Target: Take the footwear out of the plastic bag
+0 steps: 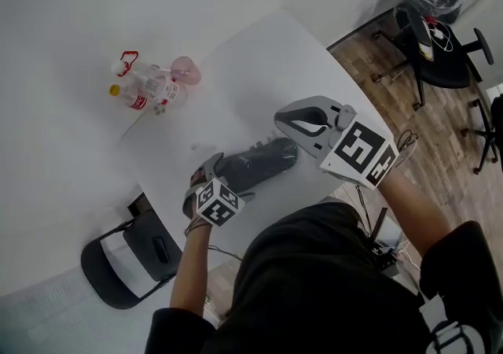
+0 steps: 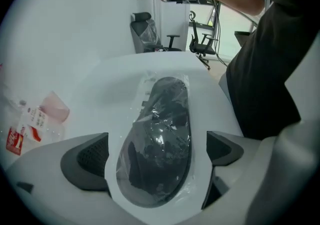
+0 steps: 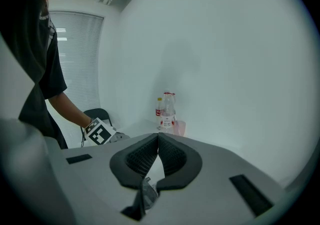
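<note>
Shoe not out of its bag yet
The left gripper (image 2: 156,155) is wide open right over the dark shoe (image 1: 255,165). The shoe lies inside the plastic bag (image 2: 150,89), well apart from the bottles (image 1: 145,89). The right gripper (image 3: 158,156) is squeezed shut and seems to pinch the bag's edge.

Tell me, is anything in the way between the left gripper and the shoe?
Only the clear plastic bag, which wraps the dark shoe lying on the table under the open left gripper. The bottles and pink cup stand well aside.
</note>
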